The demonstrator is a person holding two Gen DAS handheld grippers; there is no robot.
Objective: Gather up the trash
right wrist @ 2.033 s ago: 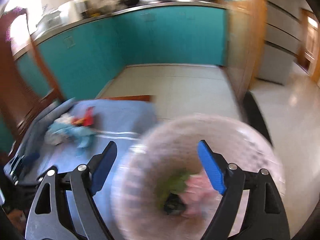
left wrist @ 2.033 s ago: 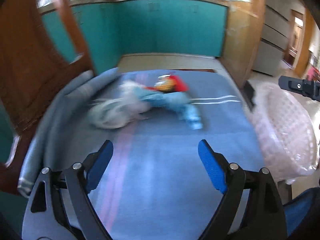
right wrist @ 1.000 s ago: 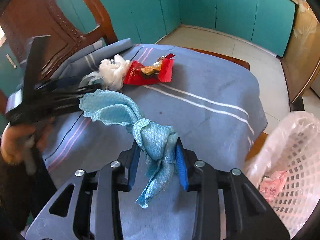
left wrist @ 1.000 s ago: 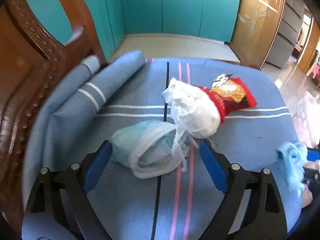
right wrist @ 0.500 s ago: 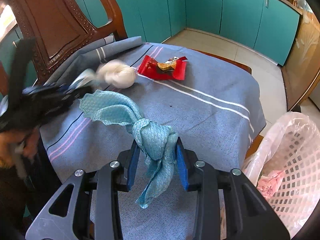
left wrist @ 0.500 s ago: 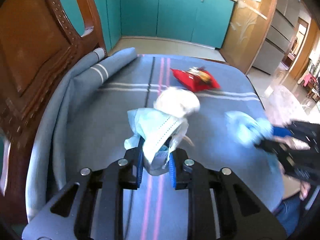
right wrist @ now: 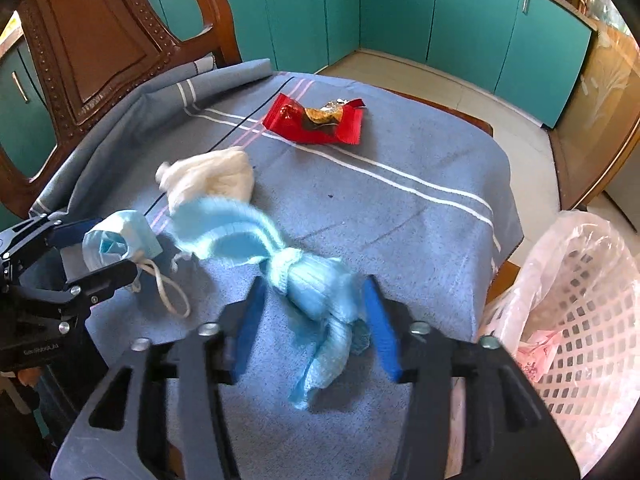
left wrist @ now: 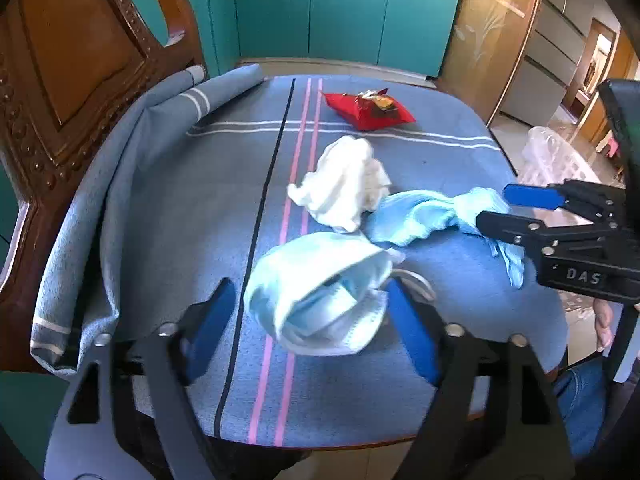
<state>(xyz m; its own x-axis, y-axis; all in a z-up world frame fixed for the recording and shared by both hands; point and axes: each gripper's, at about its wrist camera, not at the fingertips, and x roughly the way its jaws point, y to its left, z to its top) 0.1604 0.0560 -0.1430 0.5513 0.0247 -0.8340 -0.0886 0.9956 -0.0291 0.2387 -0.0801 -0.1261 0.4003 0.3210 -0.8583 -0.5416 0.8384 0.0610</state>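
left wrist view, bottom centre: left gripper [left wrist: 308,328] opening, blue pads spread wide, crumpled light-blue face mask [left wrist: 320,296] loose in the gap, no pad pressing on it. right wrist view, bottom middle: right gripper [right wrist: 314,326] opening too, twisted pale-blue knitted cloth [right wrist: 320,284] between the pads but looks let go, blurry as if dropping. both landing on the blue striped tablecloth [right wrist: 400,208], not in the white lattice plastic basket lined with a clear bag [right wrist: 576,320] at the lower right edge. so, risk number one: trash released short of the basket, needs re-grabbing. mask's white ear loop [right wrist: 168,284] dangles by the left finger, could snag and drag the mask along. cloth's long tail touches the crumpled white tissue wad [right wrist: 212,178] mid-frame, might pull it off the edge on a sloppy regrasp. flat red snack wrapper [right wrist: 316,120] up top, well apart, thin, probably slippery to pinch.
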